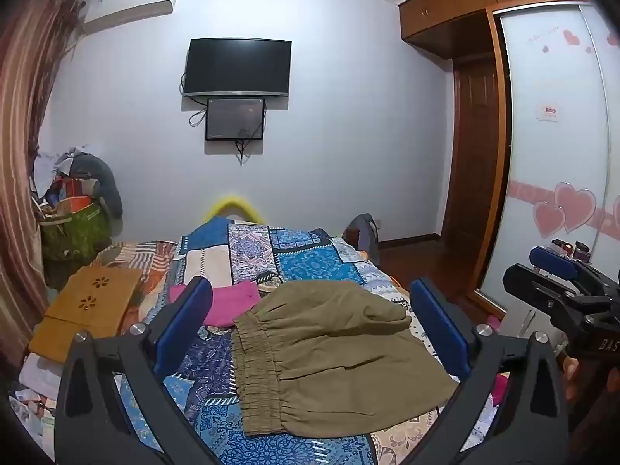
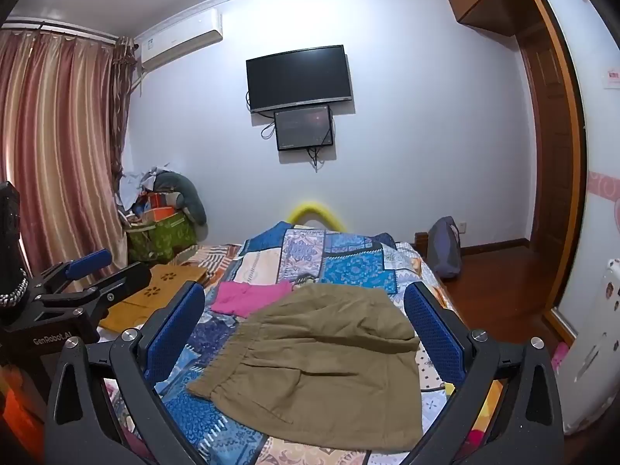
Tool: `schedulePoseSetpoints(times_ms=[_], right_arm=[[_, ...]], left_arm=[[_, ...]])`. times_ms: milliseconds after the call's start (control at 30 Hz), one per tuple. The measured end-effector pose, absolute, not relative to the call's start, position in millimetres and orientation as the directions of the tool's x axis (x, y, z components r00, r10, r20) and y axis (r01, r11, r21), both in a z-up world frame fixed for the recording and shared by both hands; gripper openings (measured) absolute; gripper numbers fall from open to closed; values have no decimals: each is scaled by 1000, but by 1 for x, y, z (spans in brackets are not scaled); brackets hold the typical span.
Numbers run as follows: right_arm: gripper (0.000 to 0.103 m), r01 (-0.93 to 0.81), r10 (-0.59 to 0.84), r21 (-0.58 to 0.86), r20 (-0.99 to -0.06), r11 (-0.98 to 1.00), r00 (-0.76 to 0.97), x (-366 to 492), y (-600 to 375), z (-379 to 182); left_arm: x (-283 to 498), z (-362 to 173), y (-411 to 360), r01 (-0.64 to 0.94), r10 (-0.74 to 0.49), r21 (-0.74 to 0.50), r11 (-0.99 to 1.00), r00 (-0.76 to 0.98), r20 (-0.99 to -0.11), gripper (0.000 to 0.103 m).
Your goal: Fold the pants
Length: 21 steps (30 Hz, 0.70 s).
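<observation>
The olive-brown pants (image 1: 329, 352) lie folded into a compact bundle on the patterned bed cover, elastic waistband toward the left. They also show in the right wrist view (image 2: 321, 364). My left gripper (image 1: 317, 310) is open and empty, held above and in front of the pants. My right gripper (image 2: 306, 314) is open and empty too, held above the pants. The right gripper shows at the right edge of the left wrist view (image 1: 558, 271); the left gripper shows at the left edge of the right wrist view (image 2: 93, 271).
A pink garment (image 1: 232, 302) lies on the bed beyond the pants. A wooden lap tray (image 1: 89, 306) sits at the bed's left side. Bags and clutter (image 1: 73, 209) stand in the left corner. A wardrobe (image 1: 558, 135) is on the right, a TV (image 1: 238, 68) on the far wall.
</observation>
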State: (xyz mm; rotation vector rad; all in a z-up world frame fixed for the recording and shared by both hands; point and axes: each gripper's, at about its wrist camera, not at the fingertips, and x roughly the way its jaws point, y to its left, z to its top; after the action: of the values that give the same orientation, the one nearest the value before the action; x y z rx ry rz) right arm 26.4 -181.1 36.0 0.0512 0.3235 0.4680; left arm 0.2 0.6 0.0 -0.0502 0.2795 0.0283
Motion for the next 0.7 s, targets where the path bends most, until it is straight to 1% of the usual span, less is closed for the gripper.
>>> schedulePoseSetpoints(times_ms=[233, 700], right_arm=[[102, -433, 448, 119, -295, 893, 844, 27, -181, 37], [102, -425, 441, 118, -296, 897, 848, 29, -184, 39]], left_arm=[[2, -12, -9, -25, 15, -33, 999, 963, -268, 103], [8, -8, -10, 1, -8, -26, 1000, 964, -267, 103]])
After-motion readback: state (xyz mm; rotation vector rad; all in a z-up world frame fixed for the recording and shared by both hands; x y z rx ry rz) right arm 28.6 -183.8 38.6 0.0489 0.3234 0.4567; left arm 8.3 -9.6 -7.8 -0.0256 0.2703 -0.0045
